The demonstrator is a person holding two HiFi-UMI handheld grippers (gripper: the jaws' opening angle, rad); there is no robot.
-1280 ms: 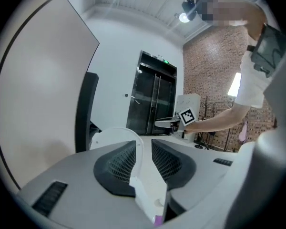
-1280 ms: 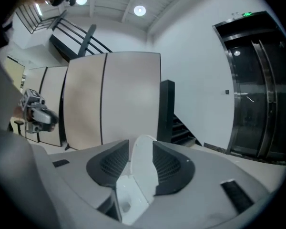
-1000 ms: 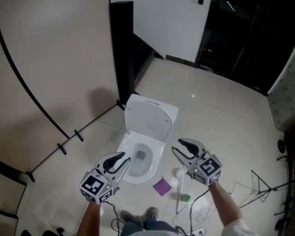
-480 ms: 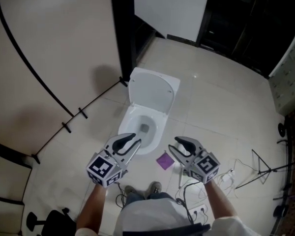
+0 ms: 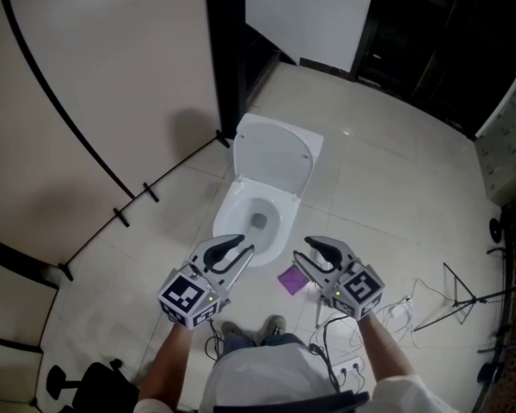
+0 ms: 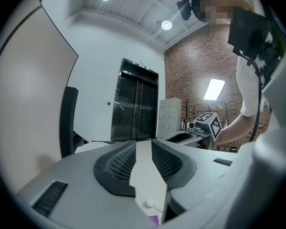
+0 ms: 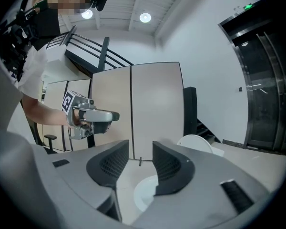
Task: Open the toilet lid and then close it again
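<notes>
Lid: I see the white oval plastic toilet lid point(image 5: 275, 155) upright, ahead past the white ceramic bowl point(image 5: 227, 219).
Left gripper point(image 5: 241, 249): spread, empty, probably nearer.
Right gripper point(image 5: 303, 252): spread, empty.

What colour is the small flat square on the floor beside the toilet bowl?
The square is purple; the head view shows it best.
</notes>
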